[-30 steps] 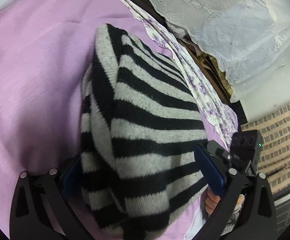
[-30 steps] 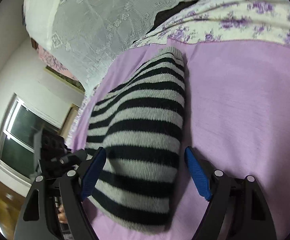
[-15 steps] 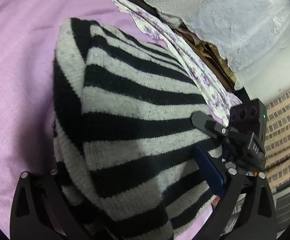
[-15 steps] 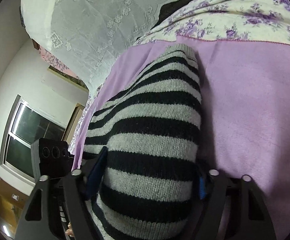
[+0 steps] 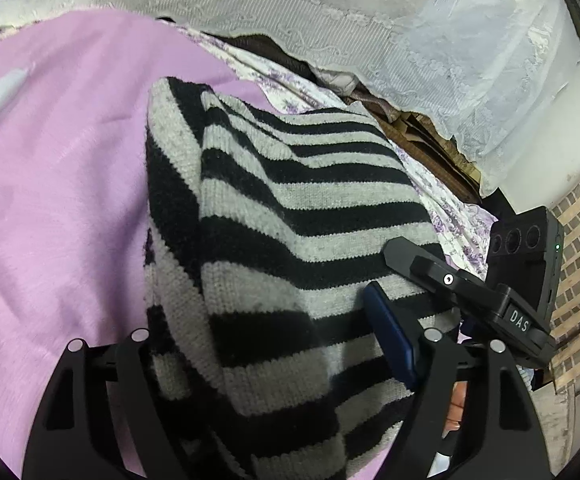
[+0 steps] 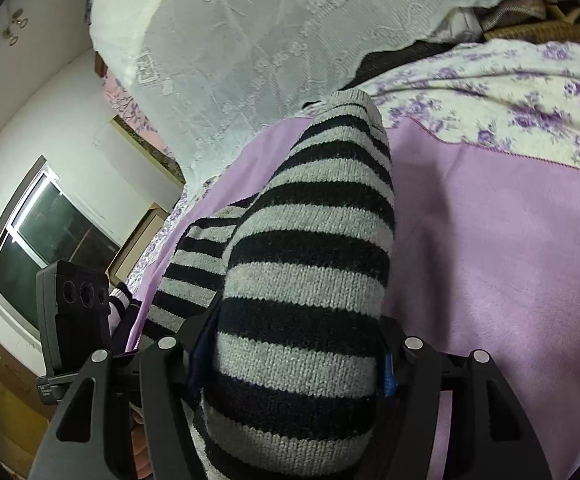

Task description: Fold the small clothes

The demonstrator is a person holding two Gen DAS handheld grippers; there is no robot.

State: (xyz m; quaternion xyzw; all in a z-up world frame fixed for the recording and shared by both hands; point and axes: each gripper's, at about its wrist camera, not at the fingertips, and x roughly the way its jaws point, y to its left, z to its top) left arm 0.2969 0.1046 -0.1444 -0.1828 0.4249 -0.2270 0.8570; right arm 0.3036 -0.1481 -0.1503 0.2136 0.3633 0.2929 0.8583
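So the striped sweater (image 6: pixel 309 280) fills mid-frame on the purple blanket (image 6: pixel 509 260). It's thick, soft knit, probably floppy and grippy, so grab the doubled edge. Your right gripper (image 6: pixel 290 360) pinches it; your left gripper (image 5: pixel 258 360) straddles it, can't tell if clamped.

Striped sweater (image 6: pixel 309 280) — seemingly in right gripper (image 6: pixel 290 364)

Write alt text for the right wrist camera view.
The right gripper is shut on a black-and-grey striped sweater that bulges up between its fingers. Beneath lies a purple blanket, with a floral sheet and white lace cloth behind.
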